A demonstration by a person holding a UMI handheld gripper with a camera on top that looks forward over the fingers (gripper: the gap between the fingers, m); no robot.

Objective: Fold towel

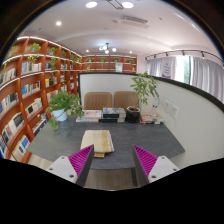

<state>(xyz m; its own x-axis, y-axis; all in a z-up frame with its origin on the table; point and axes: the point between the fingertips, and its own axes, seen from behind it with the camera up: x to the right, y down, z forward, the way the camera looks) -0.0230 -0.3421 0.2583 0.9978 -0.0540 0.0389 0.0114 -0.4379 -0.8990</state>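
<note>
The gripper point(111, 160) sits high above the table point(60, 140), looking fwd across a room. Its jaws are wide apart w/ nothing between them; the two magenta pads point(81, 158) face each other across bare gap, table surface showing thru.

The towel point(97, 141) lies on the dark grey table just ahead of the jaws, a bit nearer the left-hand finger. It's tan/beige, lying flat as a roughly rectangular stack, apparently folded, w/ a lighter edge along its near side. Not touching either finger; well apart from the pads.

Beyond the towel, near the table's far edge, small items sit in a cluster point(110, 116): too small to ID, maybe a box and some dark objects. A potted plant point(64, 104) stands at the table's far left corner in a white pot. Another leafy plant point(143, 90) rises taller on the far right, in a dark pot.

Behind the table, tan chairs point(98, 100) stand side by side. Bookshelves point(25, 90) w/ orange-toned framing run along the left wall and cont. across the back wall, packed w/ books. White partition or low wall point(185, 105) on the right side, curtains point(205, 72) above it. Ceiling has round recessed lights point(92, 5) and a hanging light fixture point(107, 48).
</note>
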